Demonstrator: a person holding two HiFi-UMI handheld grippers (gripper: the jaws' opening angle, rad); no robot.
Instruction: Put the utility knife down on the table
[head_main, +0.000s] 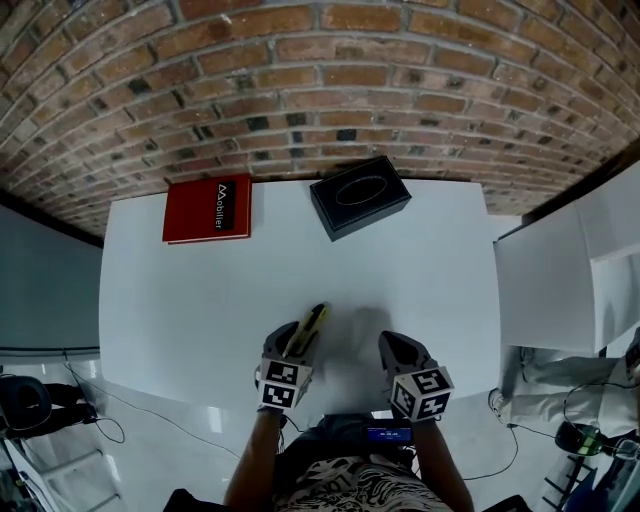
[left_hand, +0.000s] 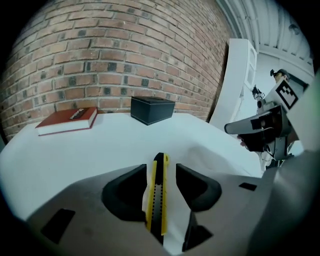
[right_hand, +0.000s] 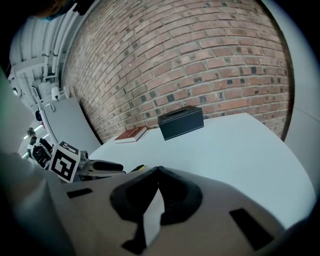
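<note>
Releasing utility knife (left_hand: 156, 200), lower centre of frame, prob. resting on white table (head_main: 200, 300). L gripper (left_hand: 161, 169) jaws apart, gaps both sides. R gripper (right_hand: 156, 172) jaws together, empty. Next: back L off w/o nudging knife.

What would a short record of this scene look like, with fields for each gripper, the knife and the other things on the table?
left gripper: jaws apart, utility knife between them, gap beside one jaw
right gripper: jaws together, empty
knife: yellow and black, near the white table's front edge; resting or not, unclear
far edge: red book at left, black box beside it
</note>
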